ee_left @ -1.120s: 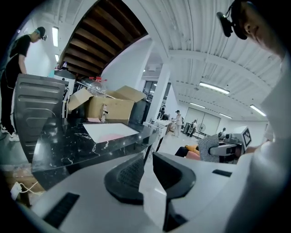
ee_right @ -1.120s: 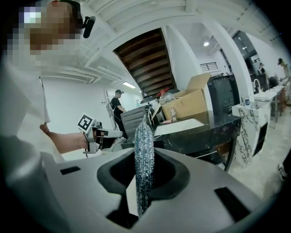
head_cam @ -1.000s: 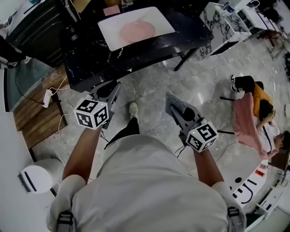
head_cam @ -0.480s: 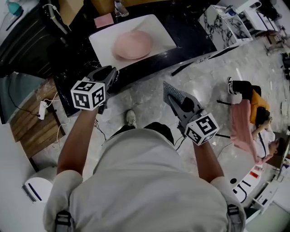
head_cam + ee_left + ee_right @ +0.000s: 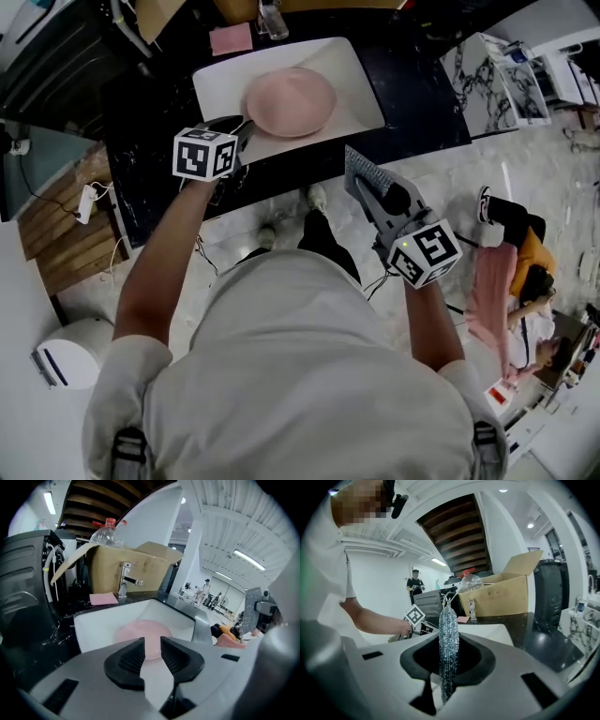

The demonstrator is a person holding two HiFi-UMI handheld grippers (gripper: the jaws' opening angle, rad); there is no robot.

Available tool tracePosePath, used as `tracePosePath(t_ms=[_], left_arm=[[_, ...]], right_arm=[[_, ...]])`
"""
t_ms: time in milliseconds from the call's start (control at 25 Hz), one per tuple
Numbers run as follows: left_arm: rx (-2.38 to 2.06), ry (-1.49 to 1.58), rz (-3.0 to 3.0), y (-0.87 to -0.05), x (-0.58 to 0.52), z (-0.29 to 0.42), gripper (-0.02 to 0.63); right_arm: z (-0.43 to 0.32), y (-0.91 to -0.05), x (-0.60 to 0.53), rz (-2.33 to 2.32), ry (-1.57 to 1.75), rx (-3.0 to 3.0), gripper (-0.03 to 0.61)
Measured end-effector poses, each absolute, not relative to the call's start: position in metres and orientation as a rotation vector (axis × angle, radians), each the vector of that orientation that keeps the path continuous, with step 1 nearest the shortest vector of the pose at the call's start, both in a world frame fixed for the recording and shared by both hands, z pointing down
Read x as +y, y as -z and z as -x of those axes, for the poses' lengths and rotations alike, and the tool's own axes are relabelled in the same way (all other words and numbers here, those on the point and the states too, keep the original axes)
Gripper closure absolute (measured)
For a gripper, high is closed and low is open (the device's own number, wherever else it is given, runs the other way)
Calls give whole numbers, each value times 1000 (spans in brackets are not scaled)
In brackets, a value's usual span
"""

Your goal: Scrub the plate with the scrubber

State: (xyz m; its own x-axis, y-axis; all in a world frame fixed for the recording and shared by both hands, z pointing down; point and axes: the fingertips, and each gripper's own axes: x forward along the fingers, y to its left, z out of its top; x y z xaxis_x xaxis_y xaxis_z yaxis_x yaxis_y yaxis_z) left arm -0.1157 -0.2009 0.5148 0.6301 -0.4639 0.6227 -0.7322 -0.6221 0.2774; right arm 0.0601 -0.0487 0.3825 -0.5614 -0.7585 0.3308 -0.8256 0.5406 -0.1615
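A pink plate [image 5: 291,101] lies in a white rectangular sink [image 5: 361,80] set in a black counter. My left gripper [image 5: 240,131] hovers at the sink's near left rim, just short of the plate. In the left gripper view its jaws [image 5: 152,645] stand apart with nothing between them; they have just been opening, and the plate [image 5: 136,632] shows beyond the gap. My right gripper [image 5: 373,192] is over the floor short of the counter, shut on a flat silver mesh scrubber [image 5: 361,176]. The scrubber [image 5: 448,634] stands upright between the pads.
Behind the sink are a faucet [image 5: 124,581], a pink cloth [image 5: 103,598] and an open cardboard box [image 5: 133,562] with a plastic bottle [image 5: 108,530]. A marble-patterned stand [image 5: 497,75] is right of the counter. A person sits on the floor at the right [image 5: 520,272].
Both grippers have travelled forward to the counter. The left one has come down to the sink's rim beside the plate. The right one still carries the scrubber.
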Motion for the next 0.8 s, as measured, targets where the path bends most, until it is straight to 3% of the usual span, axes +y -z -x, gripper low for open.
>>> tracePosePath(t_ms=[800], left_arm=[[-1067, -1005, -1852, -677, -331, 109, 468]], right_arm=[[-144, -427, -201, -840, -449, -2633, 500]])
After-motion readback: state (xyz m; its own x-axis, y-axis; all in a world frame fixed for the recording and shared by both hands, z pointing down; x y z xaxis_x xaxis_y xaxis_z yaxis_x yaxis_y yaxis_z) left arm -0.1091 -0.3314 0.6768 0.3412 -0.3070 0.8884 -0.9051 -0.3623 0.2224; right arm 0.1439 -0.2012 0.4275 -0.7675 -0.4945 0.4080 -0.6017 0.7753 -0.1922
